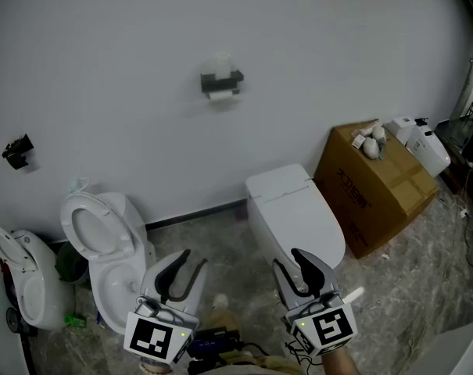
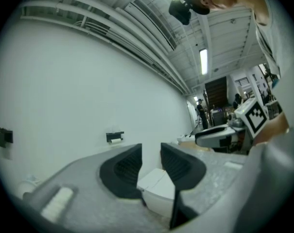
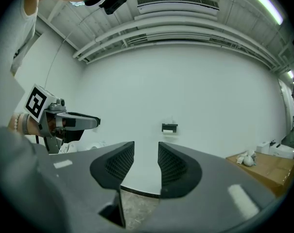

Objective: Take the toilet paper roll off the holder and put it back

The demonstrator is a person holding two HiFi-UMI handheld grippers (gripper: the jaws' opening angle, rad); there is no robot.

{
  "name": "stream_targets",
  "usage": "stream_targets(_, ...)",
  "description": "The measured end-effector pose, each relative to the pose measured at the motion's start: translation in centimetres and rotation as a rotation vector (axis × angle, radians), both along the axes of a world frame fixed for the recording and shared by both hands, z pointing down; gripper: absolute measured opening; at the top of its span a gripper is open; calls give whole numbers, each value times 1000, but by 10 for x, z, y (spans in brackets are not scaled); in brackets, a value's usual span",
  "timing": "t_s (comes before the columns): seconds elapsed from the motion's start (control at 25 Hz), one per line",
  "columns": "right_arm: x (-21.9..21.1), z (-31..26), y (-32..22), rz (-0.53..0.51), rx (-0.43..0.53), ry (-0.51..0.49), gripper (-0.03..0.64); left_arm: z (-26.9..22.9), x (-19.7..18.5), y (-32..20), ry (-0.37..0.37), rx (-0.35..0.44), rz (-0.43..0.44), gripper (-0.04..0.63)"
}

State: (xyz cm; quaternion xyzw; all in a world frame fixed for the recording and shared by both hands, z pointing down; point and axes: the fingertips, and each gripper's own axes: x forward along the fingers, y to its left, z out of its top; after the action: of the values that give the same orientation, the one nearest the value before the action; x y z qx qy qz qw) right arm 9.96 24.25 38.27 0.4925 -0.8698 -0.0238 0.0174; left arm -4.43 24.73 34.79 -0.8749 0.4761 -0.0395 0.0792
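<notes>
Left tool (image 1: 194,258) and right tool (image 1: 285,256) are grey with black jaws.

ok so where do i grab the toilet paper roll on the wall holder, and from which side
Likely the lower front of the roll, showing white under the dark holder, jaws across its round body, coming straight at the wall from the front. The holder covers its top, the wall its back.

**Marbled floor (image 1: 424,287) bearing two toilets and a box**

A closed white toilet (image 1: 295,217) is standing near the middle of the floor. An open-lidded toilet (image 1: 107,248) is sitting at its 9 o'clock, and a cardboard box (image 1: 377,186) is resting just beside it at 2 o'clock.
</notes>
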Motion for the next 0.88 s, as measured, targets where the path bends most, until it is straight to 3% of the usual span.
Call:
stream_targets(0.6,-22,-31,-166,80,19,-3,140,-21,-29,-170,16,12,76,110)
stream_targets(0.76,-37,-35,-215,81,19,2,140,-19,-44,-215,26,-49,77,110)
stream_targets(0.88,-48,-37,-247,77,22,10,140,-18,-53,-248,24,-54,86,110)
